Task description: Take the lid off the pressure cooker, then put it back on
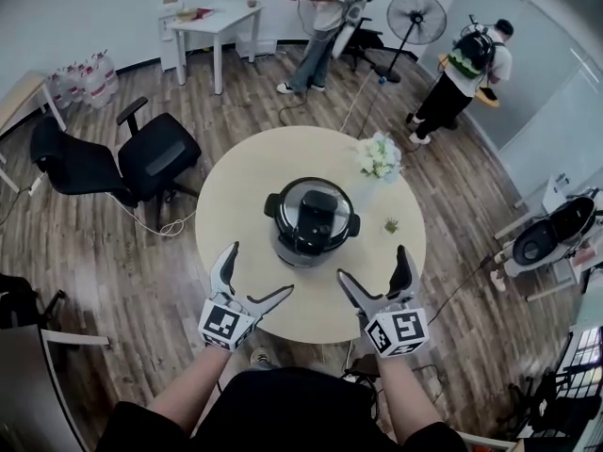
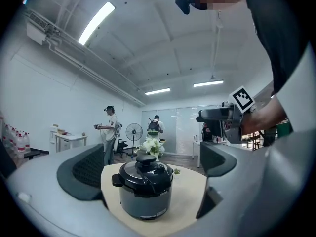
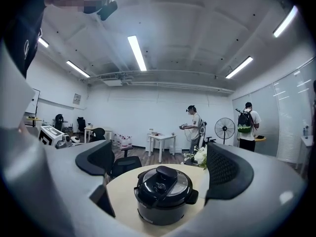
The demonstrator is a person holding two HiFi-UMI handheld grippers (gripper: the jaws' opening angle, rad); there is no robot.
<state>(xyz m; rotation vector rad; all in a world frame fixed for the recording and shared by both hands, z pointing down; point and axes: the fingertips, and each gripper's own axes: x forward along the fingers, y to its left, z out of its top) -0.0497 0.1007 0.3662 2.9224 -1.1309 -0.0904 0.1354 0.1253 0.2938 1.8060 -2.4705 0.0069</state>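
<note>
Head view is showing a pressure cooker sitting near the middle of a round beige table. The cooker is dark grey with a stubby black handle sticking out on either side. Its lid is sitting closed on top, round, with a shiny silver ring circling a bulky black centre handle. A bunch of white flowers is standing just beyond the cooker toward the table's far right, and a tiny green plant is sitting to the cooker's right.

At the table's near edge, the person is holding the left gripper and the right gripper, one on each side of the cooker and a little short of it. Both are pointing toward the cooker, and neither is touching it.

Left gripper view is showing its two black fingers spread wide apart with nothing held between them; the cooker is appearing in the gap, farther off on the table. Right gripper view is showing the same: fingers standing wide apart and holding nothing, with the cooker framed between them at a distance.

A black office chair is standing left of the table on the wooden floor. Two people are standing at the far side of the room, with a pedestal fan between them.
</note>
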